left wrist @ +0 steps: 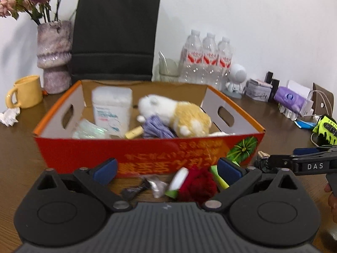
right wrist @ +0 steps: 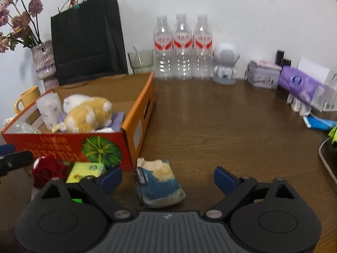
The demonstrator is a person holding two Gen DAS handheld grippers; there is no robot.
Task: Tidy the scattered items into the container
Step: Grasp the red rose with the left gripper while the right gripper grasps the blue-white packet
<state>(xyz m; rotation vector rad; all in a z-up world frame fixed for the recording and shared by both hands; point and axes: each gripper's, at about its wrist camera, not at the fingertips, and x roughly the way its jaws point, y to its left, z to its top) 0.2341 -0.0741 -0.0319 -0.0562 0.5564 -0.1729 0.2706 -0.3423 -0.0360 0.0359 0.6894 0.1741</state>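
Note:
An orange-red cardboard box stands on the wooden table and holds a plush hamster, a white tub and purple yarn. It also shows in the right wrist view. In front of it lie a red rose, a white disc, a green-yellow packet and small dark wrappers. My left gripper is open above them. My right gripper is open around a blue tissue pack. The rose and the packet lie to its left.
A black paper bag, a vase of flowers, a yellow mug, three water bottles, a white robot figure, a purple tissue pack and a crumpled paper line the table's back and sides.

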